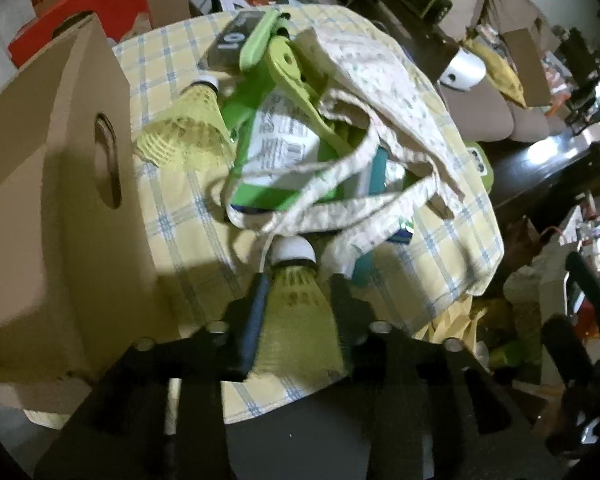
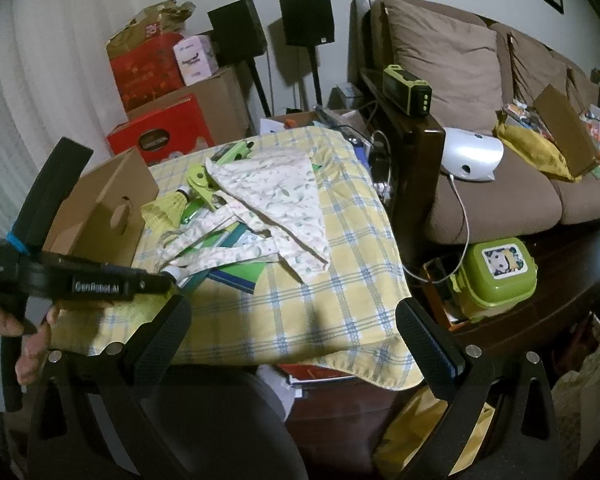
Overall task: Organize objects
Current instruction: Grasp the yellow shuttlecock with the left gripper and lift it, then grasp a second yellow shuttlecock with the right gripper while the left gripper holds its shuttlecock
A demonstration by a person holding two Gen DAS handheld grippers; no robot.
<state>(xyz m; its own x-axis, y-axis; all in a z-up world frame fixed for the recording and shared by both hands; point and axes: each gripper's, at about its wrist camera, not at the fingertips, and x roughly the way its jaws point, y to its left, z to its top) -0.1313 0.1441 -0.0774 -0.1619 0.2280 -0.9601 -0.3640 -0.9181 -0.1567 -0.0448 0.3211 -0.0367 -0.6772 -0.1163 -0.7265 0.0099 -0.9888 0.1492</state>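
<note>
My left gripper [image 1: 298, 294] is shut on the skirt of a yellow shuttlecock [image 1: 296, 312], whose white cork [image 1: 292, 250] points away toward a floral cloth tote bag [image 1: 364, 80]. From the right wrist view this gripper [image 2: 166, 280] shows side-on at the left, held by a hand [image 2: 4, 326]. A second yellow shuttlecock [image 1: 188, 124] [image 2: 168, 208] lies on the plaid cloth beside a green clip [image 1: 276, 64]. Green and white packets [image 1: 276, 152] sit in the bag's mouth under its straps. My right gripper [image 2: 296, 340] hangs open over the table's near edge with nothing in it.
A cardboard box [image 1: 52, 160] [image 2: 100, 208] with a hand hole stands at the table's left. The table wears a yellow plaid cloth [image 2: 340, 300]. To the right are a brown sofa [image 2: 480, 200], a green lunch box [image 2: 496, 276] and cables. Red boxes [image 2: 160, 132] are stacked behind.
</note>
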